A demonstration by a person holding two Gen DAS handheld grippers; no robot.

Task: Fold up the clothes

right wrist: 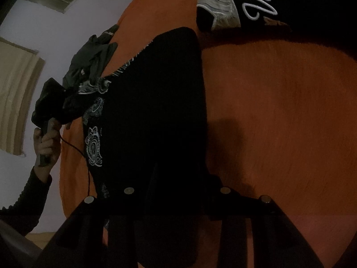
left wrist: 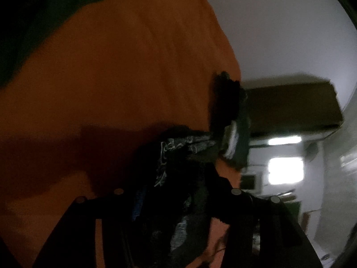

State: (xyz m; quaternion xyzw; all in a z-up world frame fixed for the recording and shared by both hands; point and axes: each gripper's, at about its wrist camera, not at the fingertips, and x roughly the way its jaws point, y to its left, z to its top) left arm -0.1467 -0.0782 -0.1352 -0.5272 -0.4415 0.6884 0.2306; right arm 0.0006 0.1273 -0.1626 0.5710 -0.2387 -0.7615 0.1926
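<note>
Right claw (right wrist: 176, 201) clenched on black paisley garment's (right wrist: 154, 102) near edge, holding it taut over the orange bed (right wrist: 279, 111); left claw (right wrist: 73, 76) released, cloth lying loose between its fingers.

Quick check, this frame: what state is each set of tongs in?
Left tongs: open; the black patterned garment lies loose between them.
Right tongs: closed on the same garment, as far as the dark frame shows.

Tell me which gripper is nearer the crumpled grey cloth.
Left. The left gripper sits right beside the grey cloth at the black paisley garment's far end; the right gripper grips the garment's near end, farther away.
</note>
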